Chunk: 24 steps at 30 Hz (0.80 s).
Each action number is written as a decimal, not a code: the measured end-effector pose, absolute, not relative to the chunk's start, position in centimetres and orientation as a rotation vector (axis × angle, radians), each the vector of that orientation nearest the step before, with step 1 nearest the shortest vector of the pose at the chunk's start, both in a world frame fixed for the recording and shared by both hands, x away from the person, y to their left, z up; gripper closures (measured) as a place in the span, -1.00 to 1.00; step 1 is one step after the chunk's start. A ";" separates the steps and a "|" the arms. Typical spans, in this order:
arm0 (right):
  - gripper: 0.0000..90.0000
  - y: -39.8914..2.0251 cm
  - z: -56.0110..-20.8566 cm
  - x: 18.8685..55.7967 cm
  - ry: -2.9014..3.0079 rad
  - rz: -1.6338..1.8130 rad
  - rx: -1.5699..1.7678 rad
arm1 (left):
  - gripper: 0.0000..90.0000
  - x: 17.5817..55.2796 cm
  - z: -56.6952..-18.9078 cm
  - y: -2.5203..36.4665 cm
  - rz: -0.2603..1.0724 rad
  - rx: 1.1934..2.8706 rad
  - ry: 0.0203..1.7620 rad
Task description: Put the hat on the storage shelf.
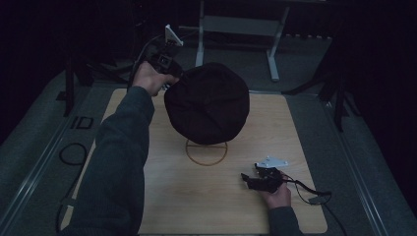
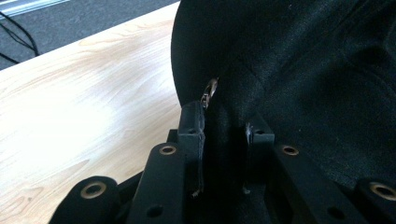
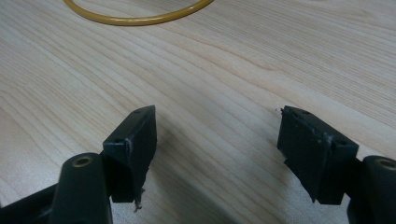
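So the desk (image 1: 295, 123) is a light wooden top, and hanging over its far-left part is a big black fabric hat (image 1: 206, 103), floppy and roundish, lifted clear of the wood with its broad face tipped toward the near edge. It's pretty much a disc, so no real long axis I can pick out; it just droops from the pinched edge at its upper left. That pinch is the left gripper (image 1: 169, 81), up by the far-left corner, jaws squeezed narrow on a fold of the cloth beside a small metal eyelet (image 2: 211, 89). The right gripper (image 1: 251, 181) sits low near the near-right corner, jaws spread wide with nothing between them but bare wood. Below the hat lies a thin yellow ring (image 1: 206, 152) around mid-desk. My read: this is the carry step, hat in the air and heading somewhere, likely down onto that ring. Next move needs it lowered centred over the ring before letting go.
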State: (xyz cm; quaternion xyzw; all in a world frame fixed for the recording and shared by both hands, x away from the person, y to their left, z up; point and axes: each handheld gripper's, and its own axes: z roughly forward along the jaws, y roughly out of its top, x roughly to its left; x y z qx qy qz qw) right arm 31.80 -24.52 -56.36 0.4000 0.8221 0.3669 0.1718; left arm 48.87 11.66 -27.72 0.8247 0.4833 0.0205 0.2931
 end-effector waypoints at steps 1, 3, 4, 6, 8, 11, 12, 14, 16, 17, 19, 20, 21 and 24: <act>-0.37 -24.5 -56.4 31.8 2.335 1.041 1.134 | 0.65 49.0 -27.8 11.5 0.054 2.198 1.287; -0.37 -24.5 -56.4 31.8 2.335 1.041 1.132 | 0.64 49.2 -28.2 11.0 0.056 2.200 1.290; -0.37 -24.5 -56.4 31.8 2.335 1.040 1.131 | 0.64 49.3 -28.4 10.8 0.056 2.203 1.291; -0.37 -24.5 -56.4 31.8 2.336 1.040 1.129 | 0.63 49.4 -28.7 10.5 0.066 2.209 1.292; -0.37 -24.5 -56.4 31.7 2.334 1.040 1.128 | 0.62 49.6 -28.9 10.1 0.075 2.208 1.281; -0.37 -24.5 -56.4 31.7 2.335 1.039 1.128 | 0.62 49.8 -29.4 9.8 0.075 2.217 1.280; -0.37 -24.5 -56.4 31.7 2.336 1.039 1.128 | 0.61 49.9 -29.6 9.7 0.074 2.214 1.285; -0.37 -24.5 -56.4 31.7 2.336 1.039 1.128 | 0.61 50.1 -30.0 9.5 0.072 2.217 1.291; -0.37 -24.5 -56.4 31.7 2.336 1.039 1.128 | 0.61 50.2 -30.4 9.3 0.072 2.217 1.295; -0.37 -24.5 -56.4 31.7 2.335 1.039 1.129 | 0.61 50.3 -30.6 9.2 0.072 2.216 1.293; -0.37 -24.5 -56.4 31.7 2.336 1.040 1.129 | 0.61 50.3 -31.0 9.1 0.074 2.207 1.291; -0.37 -24.5 -56.4 31.7 2.336 1.040 1.129 | 0.60 50.4 -31.2 9.1 0.072 2.206 1.295; -0.37 -24.6 -56.4 31.7 2.335 1.040 1.126 | 0.59 50.4 -31.4 9.0 0.073 2.205 1.296; -0.37 -24.6 -56.4 31.7 2.335 1.039 1.126 | 0.57 50.5 -32.0 8.9 0.060 2.210 1.300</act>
